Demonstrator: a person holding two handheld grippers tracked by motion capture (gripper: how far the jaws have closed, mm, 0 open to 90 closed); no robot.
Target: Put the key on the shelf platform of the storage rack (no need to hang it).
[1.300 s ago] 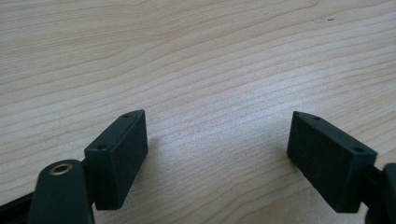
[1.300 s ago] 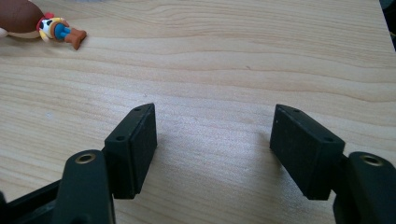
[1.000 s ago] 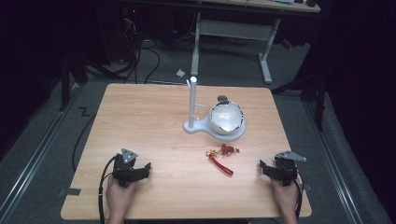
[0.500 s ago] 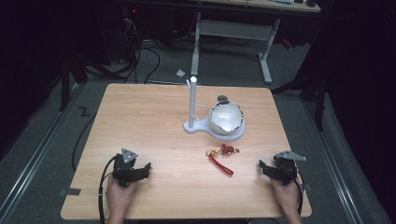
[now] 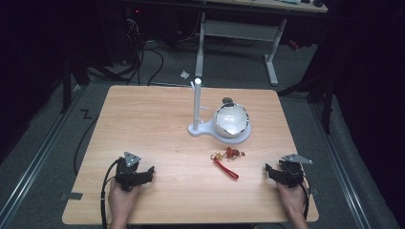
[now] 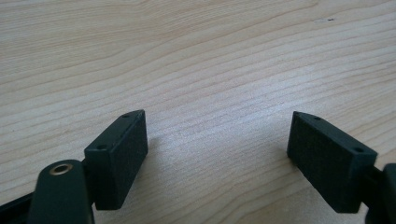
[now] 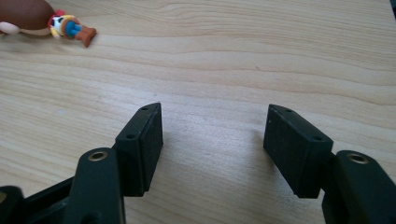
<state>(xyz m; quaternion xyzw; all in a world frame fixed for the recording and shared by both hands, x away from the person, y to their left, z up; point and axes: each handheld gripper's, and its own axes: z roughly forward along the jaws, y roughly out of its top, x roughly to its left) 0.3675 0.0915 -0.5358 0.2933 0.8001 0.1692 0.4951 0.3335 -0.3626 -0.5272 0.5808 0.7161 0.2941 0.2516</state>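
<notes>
A small keychain (image 5: 226, 160) with a red strap and a little figure lies on the wooden table (image 5: 153, 124), in front of a white stand (image 5: 196, 102) whose round base holds a white bowl-like dish (image 5: 231, 120). My left gripper (image 5: 143, 174) rests near the table's front left, open, with bare wood between its jaws (image 6: 217, 144). My right gripper (image 5: 271, 171) rests at the front right, also open and holding nothing (image 7: 212, 140). The figure (image 7: 44, 21) appears at the top left of the right gripper view.
The white stand has an upright post with a small hook. Beyond the table stand a white desk frame (image 5: 239, 33) and cables (image 5: 143, 57) on a dark floor. Bare wood lies between the two grippers.
</notes>
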